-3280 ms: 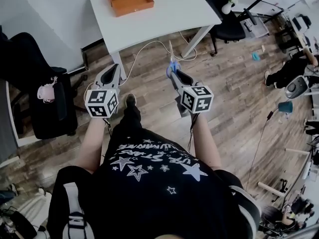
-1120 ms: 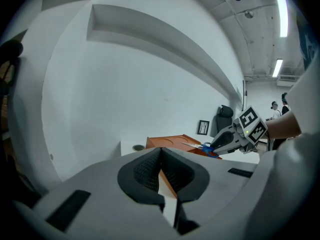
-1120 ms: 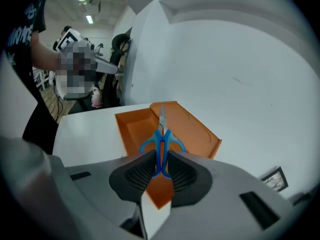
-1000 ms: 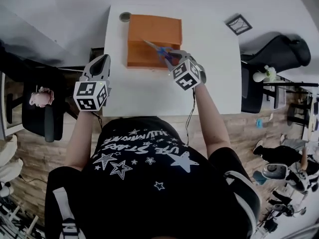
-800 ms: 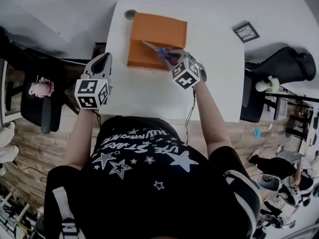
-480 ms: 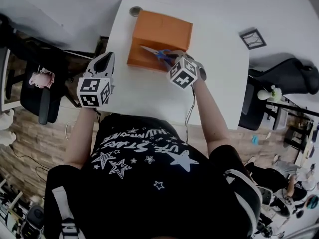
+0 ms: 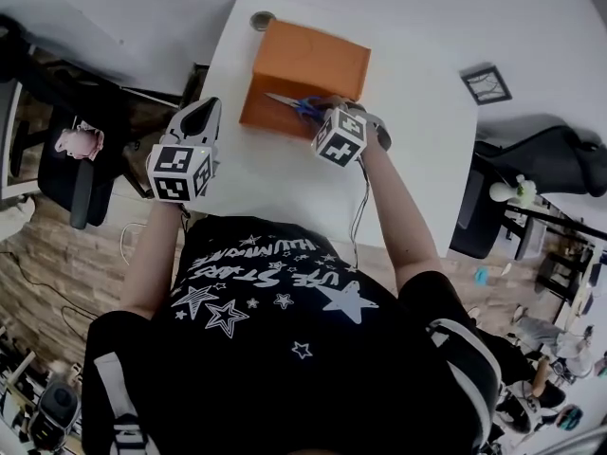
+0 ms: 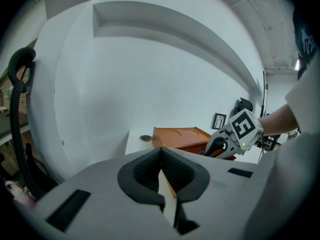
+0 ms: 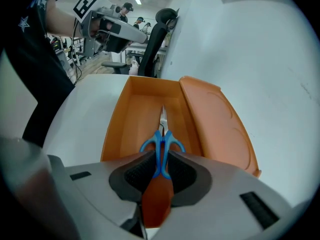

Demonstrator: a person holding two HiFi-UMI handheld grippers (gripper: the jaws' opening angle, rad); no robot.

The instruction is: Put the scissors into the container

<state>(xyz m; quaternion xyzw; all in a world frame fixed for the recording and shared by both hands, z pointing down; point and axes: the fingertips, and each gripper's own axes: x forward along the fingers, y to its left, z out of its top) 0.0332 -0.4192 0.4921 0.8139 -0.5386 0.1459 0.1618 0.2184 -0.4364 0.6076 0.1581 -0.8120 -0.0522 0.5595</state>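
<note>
The orange container [image 7: 322, 55] lies open on the white table [image 7: 285, 183], its tray [image 9: 142, 116] on the near side and its lid [image 9: 215, 124] folded out flat beside it. My right gripper [image 7: 329, 114] is shut on the blue-handled scissors [image 7: 292, 103]. In the right gripper view the scissors [image 9: 161, 145] point forward, blades hanging above the tray's inside, and the right gripper [image 9: 160, 169] clamps their handles. My left gripper [image 7: 201, 114] hovers left of the container, off the table's left edge. In its own view the left gripper [image 8: 161, 170] is shut with nothing in it.
A small round grey object [image 7: 263, 19] sits on the table's far left corner behind the container. A black picture frame [image 7: 486, 83] is off to the right. Dark office chairs stand at the left [image 7: 81, 169] and right [image 7: 541, 159].
The person has come up to the table from across the floor. Over the last second the right gripper carried the scissors leftward, over the container's tray. The left gripper stayed beside it.
</note>
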